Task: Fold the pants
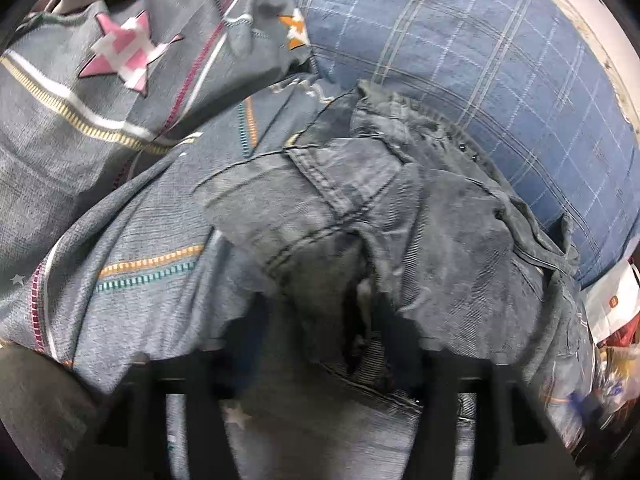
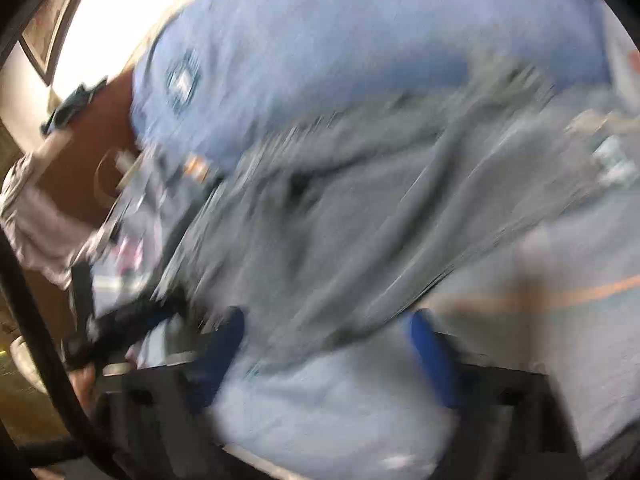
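Grey denim pants (image 1: 360, 208) lie crumpled on a grey patterned bedsheet (image 1: 132, 240), waistband and seams facing me. My left gripper (image 1: 332, 344) is open, its dark fingers (image 1: 248, 332) pushed against the near edge of the pants, cloth lying between them. In the blurred right wrist view the grey pants (image 2: 360, 220) stretch across the middle. My right gripper (image 2: 328, 344) is open; its blue-padded fingers (image 2: 428, 352) sit at the near edge of the cloth. Whether cloth lies between them is hidden by blur.
A blue checked pillow (image 1: 460, 52) lies behind the pants, also in the right wrist view (image 2: 360, 40). A pink star (image 1: 124, 52) marks the sheet. A plastic bag and clutter (image 1: 612, 320) sit at the right edge. A brown headboard (image 2: 100, 128) stands at left.
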{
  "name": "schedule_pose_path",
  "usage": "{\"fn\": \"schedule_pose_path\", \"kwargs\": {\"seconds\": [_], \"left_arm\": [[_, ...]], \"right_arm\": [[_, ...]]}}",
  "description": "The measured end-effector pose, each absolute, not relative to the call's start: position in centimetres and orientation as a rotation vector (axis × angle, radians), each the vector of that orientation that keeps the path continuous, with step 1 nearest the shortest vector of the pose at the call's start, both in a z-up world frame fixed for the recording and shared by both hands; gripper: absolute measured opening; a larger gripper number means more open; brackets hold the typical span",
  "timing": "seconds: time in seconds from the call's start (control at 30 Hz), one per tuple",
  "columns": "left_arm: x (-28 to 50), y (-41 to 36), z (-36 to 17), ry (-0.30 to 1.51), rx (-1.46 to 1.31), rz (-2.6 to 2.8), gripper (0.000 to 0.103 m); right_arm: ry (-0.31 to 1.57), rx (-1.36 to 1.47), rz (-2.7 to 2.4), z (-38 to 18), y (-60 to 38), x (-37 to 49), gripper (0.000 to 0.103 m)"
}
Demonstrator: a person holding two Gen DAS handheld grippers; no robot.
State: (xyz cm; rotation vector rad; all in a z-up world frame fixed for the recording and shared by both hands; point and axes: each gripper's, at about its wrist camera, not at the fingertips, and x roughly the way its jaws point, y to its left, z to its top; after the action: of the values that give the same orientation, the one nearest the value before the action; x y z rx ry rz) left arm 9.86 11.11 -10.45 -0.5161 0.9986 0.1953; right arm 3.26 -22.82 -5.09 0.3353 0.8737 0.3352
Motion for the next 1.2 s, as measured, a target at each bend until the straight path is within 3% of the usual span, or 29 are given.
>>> {"fn": "schedule_pose_path", "kwargs": {"seconds": [0.23, 0.3, 0.43, 0.53, 0.67, 0.73, 0.77, 0.8, 1.2], "left_arm": [[9.4, 10.1, -11.4, 1.047, -0.472, 0.189, 0.061], [8.1, 9.6, -11.2, 1.047, -0.441, 0.191, 0.061], [3.8, 6.2, -8.9, 0.915, -0.319, 0.137, 0.061], [3.7, 2.4, -8.0, 0.895, -0.264, -0.009, 0.062], [6.1, -4.0, -8.4, 0.931, -0.174, -0.234, 0.062], [6.8, -7.1, -8.8, 0.937, -0.125, -0.331, 0.062], [7.1, -8.2, -9.0, 0.938, -0.098, -0.357, 0.062], [7.4, -9.6, -9.3, 0.927, -0.055, -0.376, 0.062], [9.4, -17.6, -11.9, 0.925, 0.294, -0.512, 0.062]], "right_arm": [[0.83, 0.389, 0.153, -3.3, -33.6, 10.8, 0.087], [0.836, 0.435, 0.073, -4.6, -37.0, 12.1, 0.08], [0.854, 0.467, 0.01, -6.3, -39.6, 13.0, 0.077], [0.861, 0.517, -0.006, -7.5, -41.3, 13.5, 0.06], [0.884, 0.574, 0.004, -9.3, -41.9, 14.3, 0.058], [0.908, 0.582, 0.028, -10.2, -42.0, 15.3, 0.048], [0.913, 0.562, 0.015, -10.1, -41.8, 15.4, 0.029], [0.92, 0.536, 0.005, -9.9, -41.6, 15.4, 0.022], [0.791, 0.561, -0.024, -4.6, -44.1, 8.5, 0.02]]}}
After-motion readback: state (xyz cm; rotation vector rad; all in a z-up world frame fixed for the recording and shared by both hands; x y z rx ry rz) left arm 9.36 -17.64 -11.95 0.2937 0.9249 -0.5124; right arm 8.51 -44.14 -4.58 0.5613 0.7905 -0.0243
